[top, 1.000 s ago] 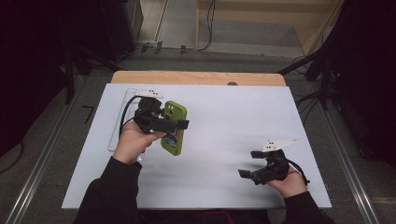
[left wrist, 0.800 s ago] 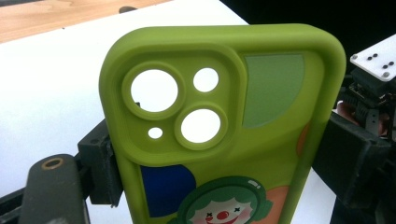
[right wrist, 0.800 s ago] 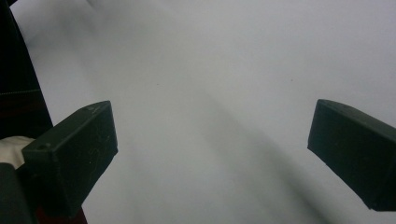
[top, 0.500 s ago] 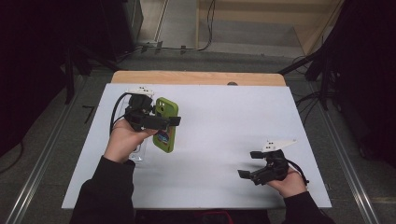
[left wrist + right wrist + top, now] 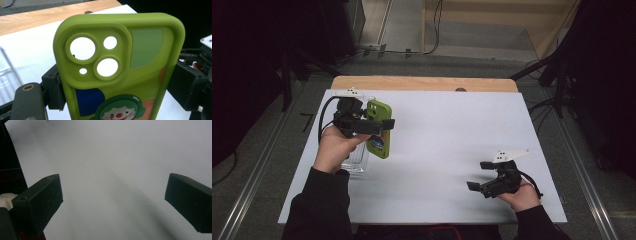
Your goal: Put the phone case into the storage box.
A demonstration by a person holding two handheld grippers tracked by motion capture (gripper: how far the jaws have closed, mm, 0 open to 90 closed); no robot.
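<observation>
Step in hand: carry. Left gripper (image 5: 379,125) is clamped on the green case (image 5: 378,129), apparently lifted just beside the clear tray (image 5: 354,162). Right gripper (image 5: 479,176), jaws apart, rests well away. Next: lower the case level, then release.

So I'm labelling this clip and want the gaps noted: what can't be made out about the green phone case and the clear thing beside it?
- Green phone case: its lower end is cut off by the bottom edge of the left gripper view.
- Left gripper: in the high view it crosses the case's middle.
- Clear container: in the high view the hand covers most of it, and it is too small to identify.
- Clown print: cut off at the bottom edge.
</observation>
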